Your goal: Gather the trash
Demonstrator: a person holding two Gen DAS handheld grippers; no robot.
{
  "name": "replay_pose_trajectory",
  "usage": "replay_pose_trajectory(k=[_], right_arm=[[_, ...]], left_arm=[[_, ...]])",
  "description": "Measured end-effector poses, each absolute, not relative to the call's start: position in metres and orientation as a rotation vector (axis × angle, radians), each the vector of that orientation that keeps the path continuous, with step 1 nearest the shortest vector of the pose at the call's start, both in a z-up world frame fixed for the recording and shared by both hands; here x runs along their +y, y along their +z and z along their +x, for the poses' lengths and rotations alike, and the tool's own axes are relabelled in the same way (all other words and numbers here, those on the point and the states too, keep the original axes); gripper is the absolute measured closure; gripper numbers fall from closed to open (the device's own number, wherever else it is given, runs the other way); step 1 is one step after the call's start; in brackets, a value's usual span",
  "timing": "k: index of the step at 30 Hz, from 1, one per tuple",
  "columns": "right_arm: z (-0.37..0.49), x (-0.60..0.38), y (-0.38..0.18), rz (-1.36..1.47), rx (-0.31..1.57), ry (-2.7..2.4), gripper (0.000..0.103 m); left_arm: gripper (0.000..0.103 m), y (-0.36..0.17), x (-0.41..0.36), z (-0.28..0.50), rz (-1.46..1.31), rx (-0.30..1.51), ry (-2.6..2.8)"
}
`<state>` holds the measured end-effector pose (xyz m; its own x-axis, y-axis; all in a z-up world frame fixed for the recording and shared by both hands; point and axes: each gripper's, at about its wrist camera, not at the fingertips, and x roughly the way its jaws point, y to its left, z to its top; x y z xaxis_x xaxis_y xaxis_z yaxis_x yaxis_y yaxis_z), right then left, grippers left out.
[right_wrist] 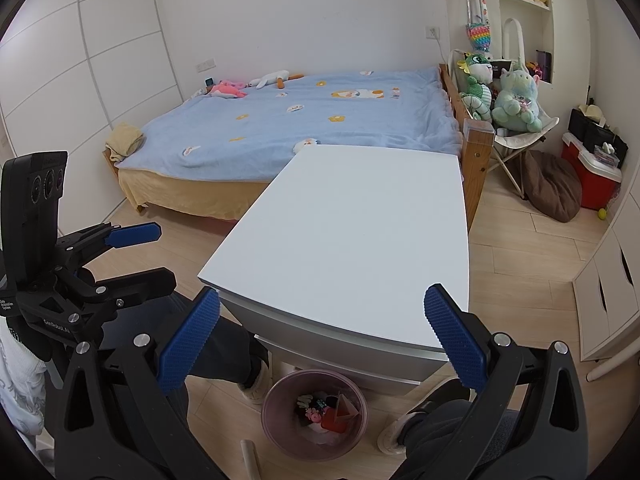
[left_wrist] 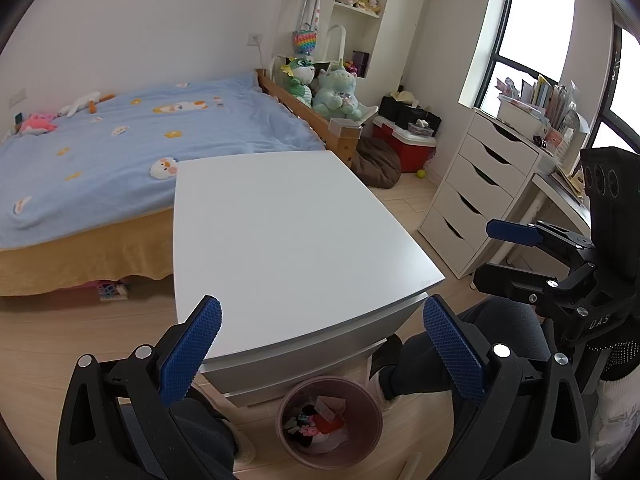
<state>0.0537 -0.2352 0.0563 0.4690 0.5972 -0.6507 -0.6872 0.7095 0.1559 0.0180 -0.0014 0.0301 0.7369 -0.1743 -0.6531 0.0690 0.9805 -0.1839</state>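
While the left wrist view looks down, the left claw [left_wrist: 322, 354] gapes wide and empty above the near edge of the bare white table [left_wrist: 288, 232]. Trash [left_wrist: 316, 420] sits in the pink bin [left_wrist: 330, 424] on the floor below, between the person's feet. It looks like light, crumpled wrappers, best pinched by a loose edge. Only here do the drawers [left_wrist: 476, 184] on the right show fully.

From the right wrist view, the right claw [right_wrist: 322, 338] is likewise spread open, holding nothing. Only here does the wardrobe [right_wrist: 80, 60] on the far left appear.
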Motion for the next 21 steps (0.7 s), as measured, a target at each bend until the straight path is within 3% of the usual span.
replay_pose_trajectory(k=[21], right_arm=[[0.0534,-0.2362,0.0554,-0.134,0.743,0.792,0.003]], left_arm=[[0.006,0.0305,-0.0034,0.0175,-0.152,0.733,-0.136]])
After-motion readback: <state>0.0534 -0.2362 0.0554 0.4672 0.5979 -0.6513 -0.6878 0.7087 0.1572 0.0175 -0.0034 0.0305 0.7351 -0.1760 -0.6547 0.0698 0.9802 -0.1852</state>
